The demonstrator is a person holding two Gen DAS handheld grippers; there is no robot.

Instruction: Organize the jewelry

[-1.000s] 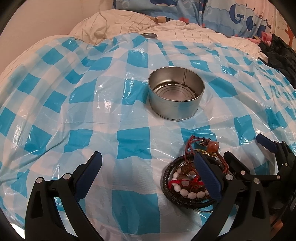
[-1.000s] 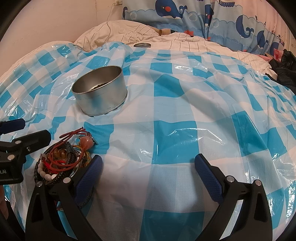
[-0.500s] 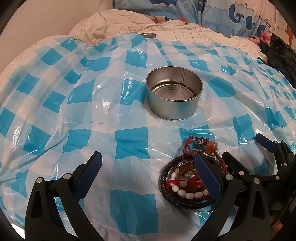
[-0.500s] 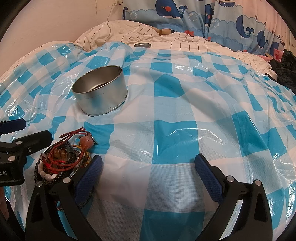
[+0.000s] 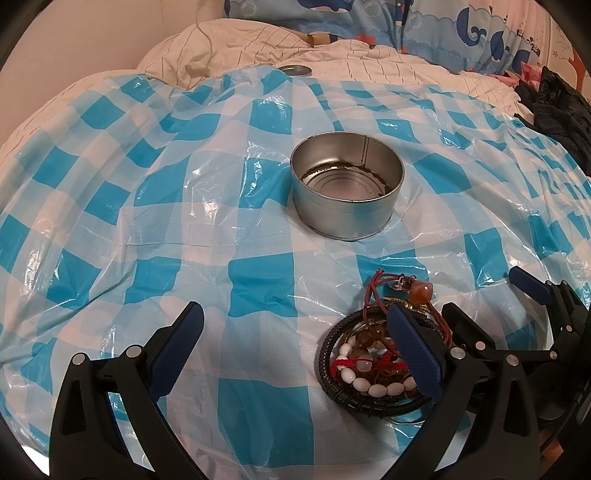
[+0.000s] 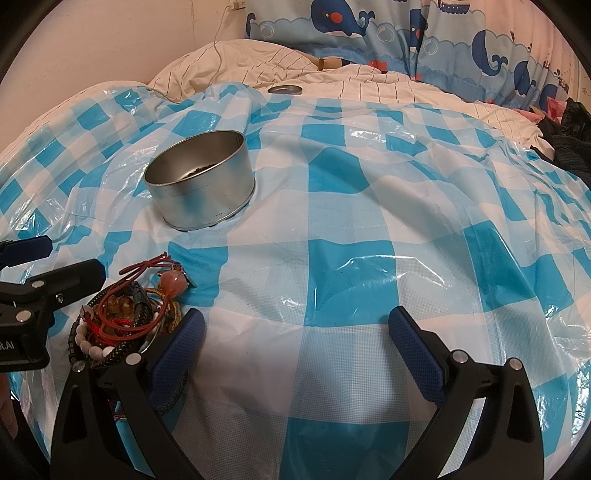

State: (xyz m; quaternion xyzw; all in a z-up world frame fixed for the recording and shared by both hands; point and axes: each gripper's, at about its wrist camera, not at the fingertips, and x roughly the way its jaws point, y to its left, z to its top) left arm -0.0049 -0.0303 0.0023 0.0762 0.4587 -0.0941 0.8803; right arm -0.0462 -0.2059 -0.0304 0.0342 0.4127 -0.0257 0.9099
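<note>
A pile of jewelry (image 5: 365,354) lies on the blue-and-white checked plastic sheet: a black braided bangle, white beads, amber beads, red cords and an orange stone. It also shows in the right wrist view (image 6: 122,321). An empty round metal tin (image 5: 347,184) stands beyond it, also in the right wrist view (image 6: 201,184). My left gripper (image 5: 295,343) is open and empty, its right finger over the pile's right side. My right gripper (image 6: 295,343) is open and empty, its left finger at the pile's right edge.
The checked sheet (image 5: 147,206) covers a soft, rumpled bed. A small metal lid (image 5: 295,70) lies at the sheet's far edge on a white striped quilt. Whale-print pillows (image 6: 369,29) sit at the back. Dark clothing (image 5: 554,107) lies at the far right.
The left wrist view has shifted slightly, so the tin and jewelry sit a little further left. The right gripper has not moved. Both stay open.
</note>
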